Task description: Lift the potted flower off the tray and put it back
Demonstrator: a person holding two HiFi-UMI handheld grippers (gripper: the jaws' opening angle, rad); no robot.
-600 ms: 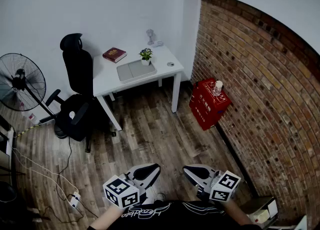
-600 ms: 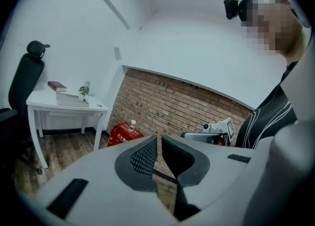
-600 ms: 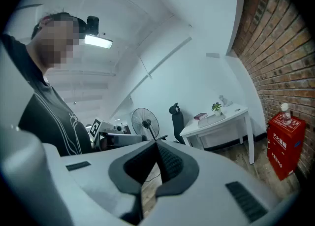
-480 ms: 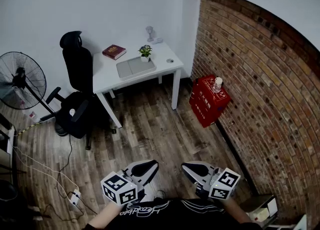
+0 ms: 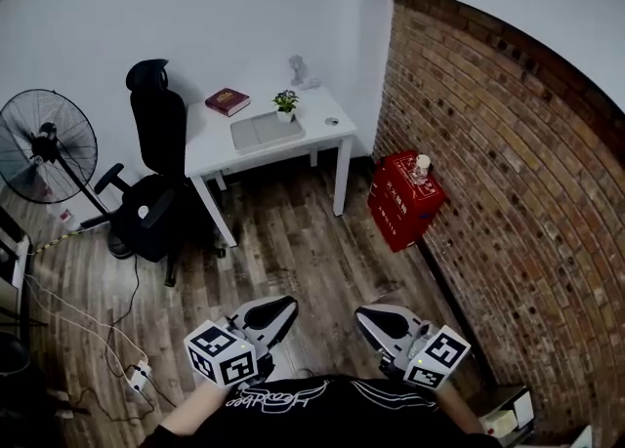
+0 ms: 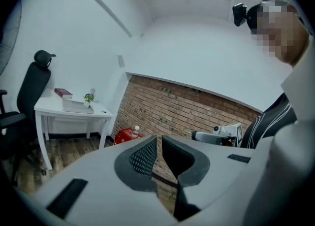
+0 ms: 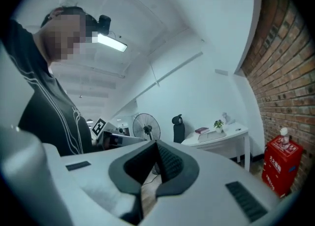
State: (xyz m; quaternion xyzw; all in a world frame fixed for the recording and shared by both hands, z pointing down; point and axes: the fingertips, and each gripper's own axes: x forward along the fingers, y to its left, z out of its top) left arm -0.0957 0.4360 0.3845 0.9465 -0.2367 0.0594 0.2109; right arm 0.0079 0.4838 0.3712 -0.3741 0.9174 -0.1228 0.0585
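The potted flower (image 5: 285, 102), a small green plant in a white pot, stands at the back edge of a grey tray (image 5: 264, 131) on the white desk (image 5: 210, 150) far across the room. My left gripper (image 5: 272, 312) and right gripper (image 5: 377, 320) hang close to my body over the wood floor, far from the desk. Both are shut with nothing between the jaws. In the left gripper view the flower (image 6: 88, 98) is small at the left, beyond the left gripper (image 6: 159, 142). In the right gripper view the flower (image 7: 218, 123) lies past the right gripper (image 7: 157, 145).
A dark red book (image 5: 227, 101) lies on the desk left of the tray. A black office chair (image 5: 156, 183) and a standing fan (image 5: 47, 148) are to the left. A red box (image 5: 402, 200) with a bottle on top stands by the brick wall (image 5: 508, 192). Cables (image 5: 88, 334) trail across the floor.
The head view has shifted a little. My left gripper sits slightly lower and further left in the picture. Both grippers stay shut.
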